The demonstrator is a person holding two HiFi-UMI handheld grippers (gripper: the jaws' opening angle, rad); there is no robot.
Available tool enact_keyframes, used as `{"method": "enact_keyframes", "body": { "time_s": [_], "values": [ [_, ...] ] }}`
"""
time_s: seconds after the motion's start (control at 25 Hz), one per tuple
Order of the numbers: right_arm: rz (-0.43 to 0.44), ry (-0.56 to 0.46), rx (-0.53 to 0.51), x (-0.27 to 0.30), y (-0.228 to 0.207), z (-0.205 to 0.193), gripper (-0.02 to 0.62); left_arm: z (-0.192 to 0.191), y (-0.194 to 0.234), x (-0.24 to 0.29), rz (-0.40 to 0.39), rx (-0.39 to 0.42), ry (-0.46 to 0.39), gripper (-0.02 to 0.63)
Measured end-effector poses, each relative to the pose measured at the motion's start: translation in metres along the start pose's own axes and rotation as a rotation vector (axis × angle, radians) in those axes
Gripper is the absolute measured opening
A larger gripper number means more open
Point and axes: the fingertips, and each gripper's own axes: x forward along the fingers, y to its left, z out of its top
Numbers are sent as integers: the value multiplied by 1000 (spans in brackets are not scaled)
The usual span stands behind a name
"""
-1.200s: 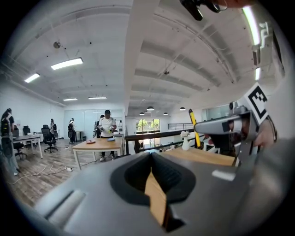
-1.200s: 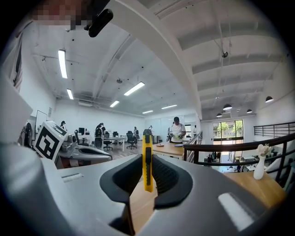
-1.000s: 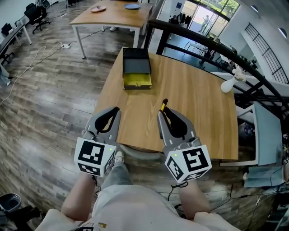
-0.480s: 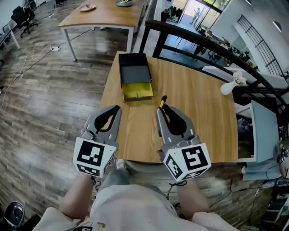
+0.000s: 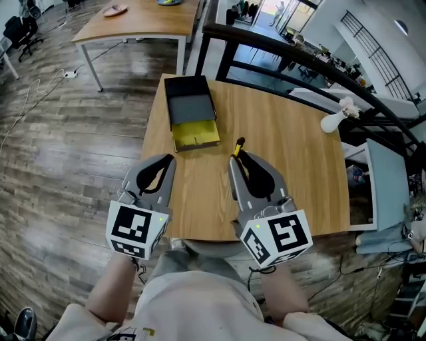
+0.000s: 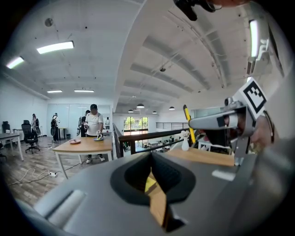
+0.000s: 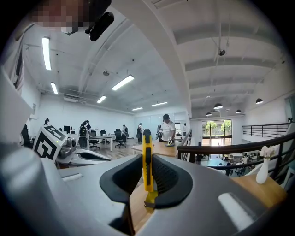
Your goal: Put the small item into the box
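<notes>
A box [image 5: 191, 115] with a black lid part at the far side and a yellow tray at the near side lies on the far left of the wooden table [image 5: 293, 160]. My right gripper [image 5: 237, 160] is shut on a yellow and black utility knife [image 5: 237, 146], which sticks out past its tips toward the box. The knife [image 7: 147, 147] stands upright between the tips of the right gripper [image 7: 147, 160]. My left gripper [image 5: 170, 160] is shut on nothing, level with the right one, near the table's left edge. The left gripper [image 6: 151, 156] shows its jaws together.
A white vase-like object [image 5: 331, 120] sits at the table's right edge. A black railing [image 5: 279, 50] runs behind the table, and a grey shelf [image 5: 386, 180] stands to the right. Another table [image 5: 133, 20] stands further back, where a person [image 7: 167, 131] stands.
The view has moved forward, so the table and box lie a little closer and lower in view. Both grippers keep their pose; the knife stays held.
</notes>
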Motion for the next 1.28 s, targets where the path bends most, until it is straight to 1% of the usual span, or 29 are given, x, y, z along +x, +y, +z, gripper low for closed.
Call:
{"method": "enact_keyframes", "body": {
  "time_s": [0.16,0.36,0.64,0.84,0.96,1.08,1.28],
  "values": [
    [25,-3,6,0,-8,1,64,7,-3,3,24,-3,-1,2],
    [60,2,19,0,-21,-3,64,7,-5,3,74,-1,18,2],
    [66,33,1,6,-42,-20,64,4,-10,17,92,-5,31,2],
    [80,43,-7,11,-49,-23,64,3,-11,26,91,-2,35,2],
    [142,54,-30,18,-46,-20,64,9,-8,34,94,7,35,2],
    [200,73,-88,33,-43,-16,64,17,0,47,97,36,32,2],
    [250,102,-174,69,-43,-14,64,15,19,71,98,33,38,2]
  ]
}}
